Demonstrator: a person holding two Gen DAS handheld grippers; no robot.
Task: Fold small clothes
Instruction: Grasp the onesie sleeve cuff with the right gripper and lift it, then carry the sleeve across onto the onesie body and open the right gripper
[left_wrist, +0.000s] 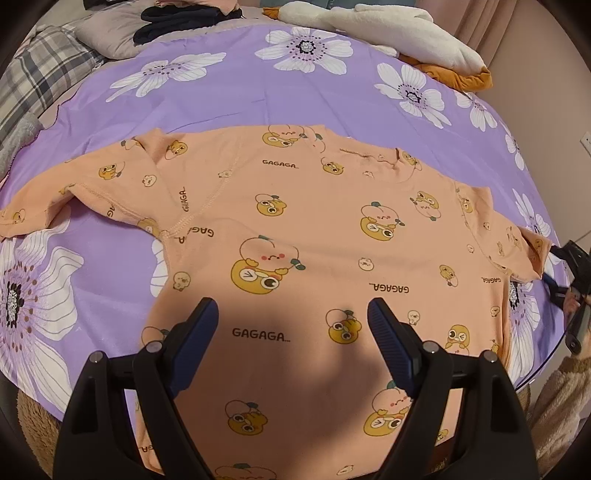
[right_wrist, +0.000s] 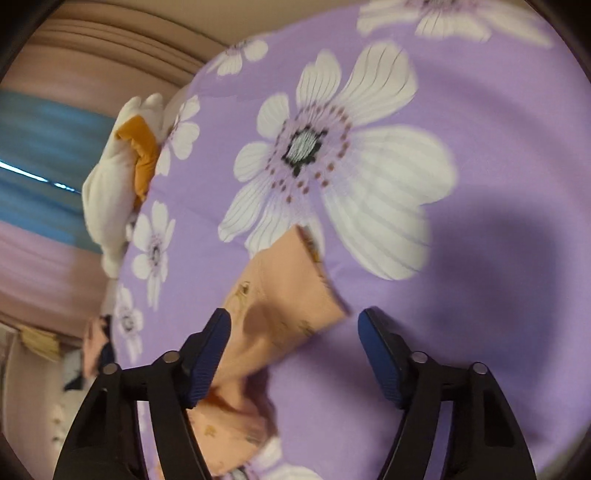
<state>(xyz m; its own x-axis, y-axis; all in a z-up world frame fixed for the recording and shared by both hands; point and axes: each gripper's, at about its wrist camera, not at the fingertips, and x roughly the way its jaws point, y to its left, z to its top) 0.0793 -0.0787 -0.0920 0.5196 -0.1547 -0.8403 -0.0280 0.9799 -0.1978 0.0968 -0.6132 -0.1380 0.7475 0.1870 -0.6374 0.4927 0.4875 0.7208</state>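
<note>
purple bedsheet (left_wrist: 295, 92), peach shirt (left_wrist: 295, 229) flat, jaws open

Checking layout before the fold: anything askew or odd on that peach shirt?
Yes. The peach shirt lies mostly flat on the purple floral sheet, but its left sleeve is bunched, with the cuff folded over. The neckline looks puckered too.

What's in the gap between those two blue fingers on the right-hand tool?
In the right wrist view, the shirt's sleeve lies between the open right gripper's fingers, on the purple sheet.
</note>
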